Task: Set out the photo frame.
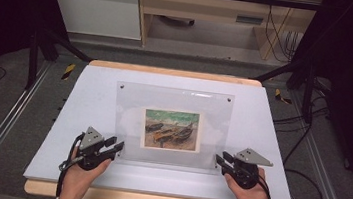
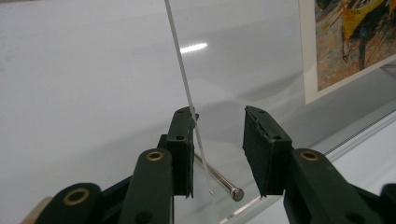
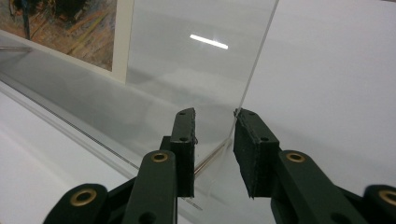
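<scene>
On the white table top (image 1: 89, 94), a clear acrylic picture frame (image 1: 174, 99) is lying flat near the person's edge, and the two hands are working at its two near corners. The left gripper (image 1: 116, 147) is sitting at the near left corner, the right gripper (image 1: 219, 160) at the near right. In the left gripper view (image 2: 218, 154) one acrylic sheet's edge is resting against the inner face of one pad (image 2: 183, 154) while the other pad stands clear of it, so this claw is released, not yet clenched; a metal standoff pin (image 2: 219, 179) is lying between the jaws. In the right gripper view (image 3: 215, 151) the sheet edge seems to be just meeting one pad (image 3: 252, 149), with a gap at the other, so that claw is likewise loose, though the clear material is making contact hard to judge. To do this well, both claws should be closing squarely on the sheet's edge, avoiding the pin, and gripping evenly so the sheet is not twisting. The frame is holding a print of beached boats (image 1: 171, 129), sandwiched near its centre.
</scene>
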Demonstrator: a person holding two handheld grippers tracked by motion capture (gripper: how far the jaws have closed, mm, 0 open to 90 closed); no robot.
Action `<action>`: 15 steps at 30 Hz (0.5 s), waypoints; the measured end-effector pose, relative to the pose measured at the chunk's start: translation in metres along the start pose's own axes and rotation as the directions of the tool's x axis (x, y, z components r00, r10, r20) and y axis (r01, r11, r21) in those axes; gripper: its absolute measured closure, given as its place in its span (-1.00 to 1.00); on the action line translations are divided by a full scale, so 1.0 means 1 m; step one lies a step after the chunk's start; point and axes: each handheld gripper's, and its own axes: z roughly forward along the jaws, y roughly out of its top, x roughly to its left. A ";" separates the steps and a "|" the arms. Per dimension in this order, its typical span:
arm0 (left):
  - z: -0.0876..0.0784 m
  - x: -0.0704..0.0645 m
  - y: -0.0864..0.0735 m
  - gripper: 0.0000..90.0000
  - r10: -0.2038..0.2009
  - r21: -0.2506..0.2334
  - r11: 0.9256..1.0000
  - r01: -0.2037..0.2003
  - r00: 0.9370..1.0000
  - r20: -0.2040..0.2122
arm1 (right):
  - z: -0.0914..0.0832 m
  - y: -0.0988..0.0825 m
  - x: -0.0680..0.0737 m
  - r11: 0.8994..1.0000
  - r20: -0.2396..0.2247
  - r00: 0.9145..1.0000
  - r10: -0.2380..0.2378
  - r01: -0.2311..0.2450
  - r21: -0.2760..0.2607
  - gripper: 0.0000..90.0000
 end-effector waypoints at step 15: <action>-0.003 0.000 -0.002 0.47 0.010 0.009 1.000 -0.010 1.000 0.002 | -0.002 -0.003 0.001 1.000 0.003 1.000 -0.007 0.007 0.005 0.59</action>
